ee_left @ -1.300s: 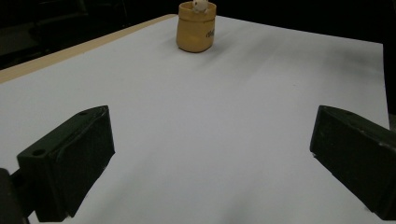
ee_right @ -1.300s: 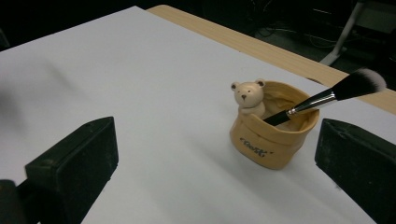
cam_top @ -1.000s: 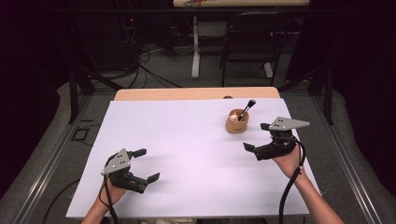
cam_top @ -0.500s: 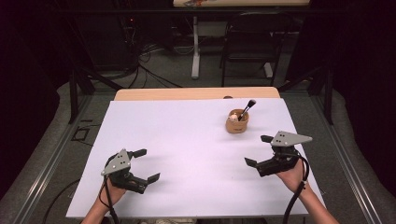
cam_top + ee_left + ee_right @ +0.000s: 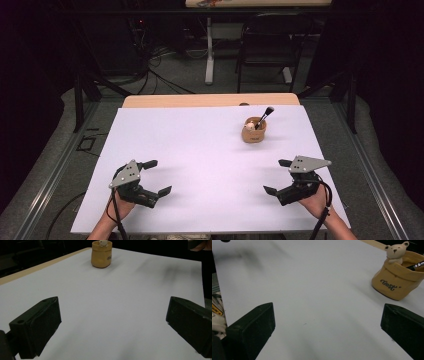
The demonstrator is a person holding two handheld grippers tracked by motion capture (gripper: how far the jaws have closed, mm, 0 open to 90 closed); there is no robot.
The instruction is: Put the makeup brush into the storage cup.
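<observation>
While both tools [image 5: 157,176] [image 5: 278,176] gape empty, the tan pot [image 5: 399,282] reads "Best"

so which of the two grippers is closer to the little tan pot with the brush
The right gripper. It sits on the same side of the white sheet as the tan pot, while the left gripper is across at the sheet's other side. Both have open fingers.

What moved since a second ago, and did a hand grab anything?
The right gripper pulled back from beside the bear pot toward the person's edge of the table, jaws open and holding nothing. Nothing was grabbed or let go. The left gripper, the pot and the brush in it stayed put.
</observation>
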